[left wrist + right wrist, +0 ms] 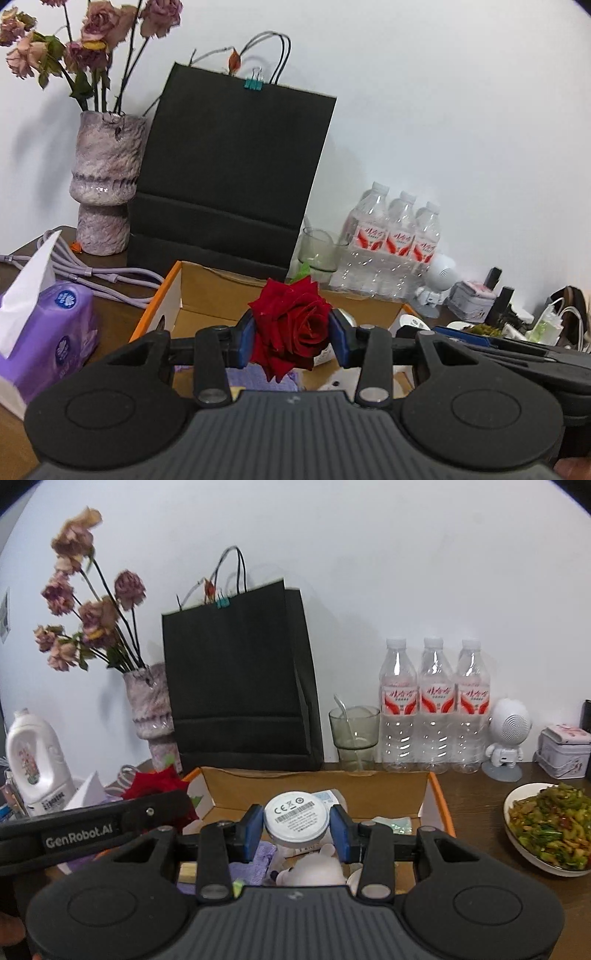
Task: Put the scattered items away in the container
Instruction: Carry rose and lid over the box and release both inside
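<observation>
The left gripper [291, 338] clamps a red rose [290, 328] and the right gripper [295, 825] clamps a white disc [295, 821], both over the cardboard box [314, 786] in front of the black bag [236, 672] at the table's back edge.

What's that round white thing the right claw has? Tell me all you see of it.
The disc is a squat white puck, plastic by its look. Its flat face, tilted toward the camera, bears printed marks and a barcode. The right claw is shut on it, blue pads pressing its sides, holding it above the open box.
</observation>
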`<act>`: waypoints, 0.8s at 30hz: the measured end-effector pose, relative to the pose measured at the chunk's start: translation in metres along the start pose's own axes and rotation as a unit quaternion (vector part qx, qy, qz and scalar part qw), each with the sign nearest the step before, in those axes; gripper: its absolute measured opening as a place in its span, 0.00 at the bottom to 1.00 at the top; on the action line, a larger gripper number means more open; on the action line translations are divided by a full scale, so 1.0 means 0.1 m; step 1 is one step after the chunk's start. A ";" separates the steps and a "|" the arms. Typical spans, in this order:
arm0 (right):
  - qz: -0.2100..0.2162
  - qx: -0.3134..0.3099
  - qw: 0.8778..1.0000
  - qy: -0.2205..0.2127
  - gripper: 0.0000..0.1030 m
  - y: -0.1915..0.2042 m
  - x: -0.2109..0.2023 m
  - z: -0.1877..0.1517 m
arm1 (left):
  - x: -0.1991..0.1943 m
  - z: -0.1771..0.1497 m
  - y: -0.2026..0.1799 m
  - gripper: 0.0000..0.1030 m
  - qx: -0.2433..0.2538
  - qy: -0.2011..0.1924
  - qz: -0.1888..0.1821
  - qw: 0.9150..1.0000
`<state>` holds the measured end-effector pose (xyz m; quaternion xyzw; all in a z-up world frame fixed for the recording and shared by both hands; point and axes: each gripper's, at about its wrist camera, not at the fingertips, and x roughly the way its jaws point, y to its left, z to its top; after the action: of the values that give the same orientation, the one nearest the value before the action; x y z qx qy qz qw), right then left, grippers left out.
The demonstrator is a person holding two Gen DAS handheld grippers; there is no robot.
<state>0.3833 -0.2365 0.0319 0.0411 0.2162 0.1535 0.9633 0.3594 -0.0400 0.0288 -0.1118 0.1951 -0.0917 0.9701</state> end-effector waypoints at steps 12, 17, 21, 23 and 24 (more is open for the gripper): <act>-0.011 -0.003 0.999 0.038 0.37 -0.06 0.28 -0.15 | 0.27 -0.15 0.08 0.41 0.022 0.037 0.026 0.999; -0.010 -0.004 0.999 0.041 0.37 -0.06 0.29 -0.15 | 0.29 -0.16 0.04 0.41 0.030 0.040 0.025 0.998; -0.011 -0.005 0.999 0.046 0.37 -0.07 0.31 -0.15 | 0.31 -0.18 0.03 0.41 0.034 0.044 0.027 0.998; -0.012 -0.004 0.999 0.049 0.37 -0.07 0.33 -0.16 | 0.30 -0.18 0.03 0.41 0.036 0.043 0.028 0.998; -0.013 -0.004 0.999 0.050 0.38 -0.08 0.33 -0.17 | 0.30 -0.18 0.02 0.41 0.036 0.043 0.029 0.998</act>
<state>0.4067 -0.2330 0.0025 0.0271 0.2638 0.1438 0.9534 0.3800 -0.0477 0.0011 -0.0668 0.2362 -0.0755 0.9665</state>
